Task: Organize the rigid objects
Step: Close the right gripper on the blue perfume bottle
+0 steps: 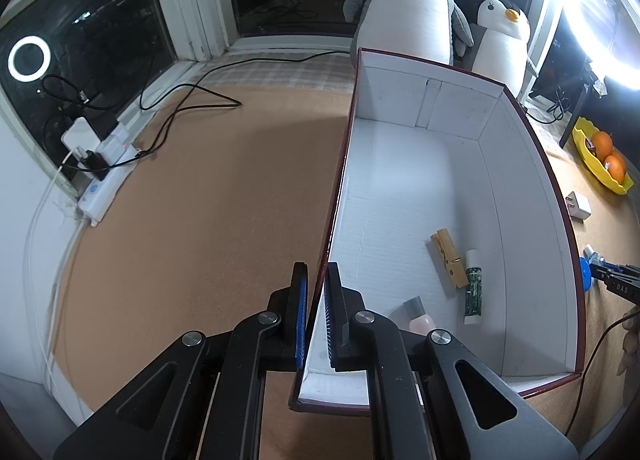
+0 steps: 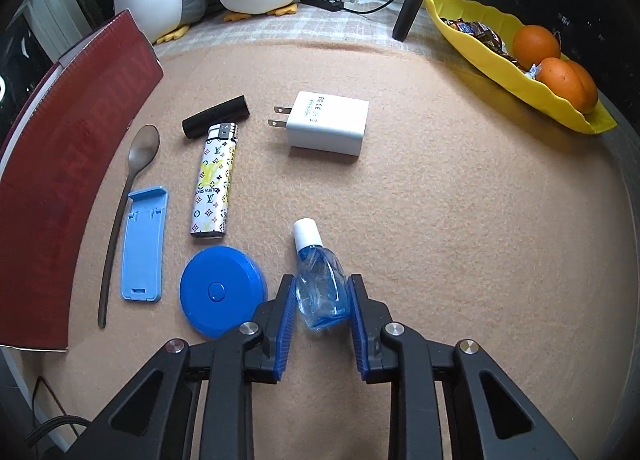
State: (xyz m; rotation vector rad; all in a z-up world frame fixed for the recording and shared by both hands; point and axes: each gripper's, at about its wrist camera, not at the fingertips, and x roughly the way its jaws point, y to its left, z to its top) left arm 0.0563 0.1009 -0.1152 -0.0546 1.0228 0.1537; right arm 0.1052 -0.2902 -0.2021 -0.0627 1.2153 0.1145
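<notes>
Left tongs (image 1: 316, 300) clenched on the left wall of the white, maroon-edged cardboard box (image 1: 492, 164) (wooden clothespin (image 1: 449, 257) inside). Right tongs (image 2: 322, 306) straddle the small clear-blue, white-capped plastic bottle (image 2: 318, 280) lying on the tan tabletop (image 2: 440, 220), pads (image 2: 285, 324) touching its sides.

Ahead of the right gripper (image 2: 320, 292), a clear blue bottle (image 2: 320, 288) has a white cap. To its left lie a blue disc (image 2: 222, 296), a monogram-patterned white lighter (image 2: 212, 184) and a dark red box (image 2: 76, 148), white inside.
</notes>
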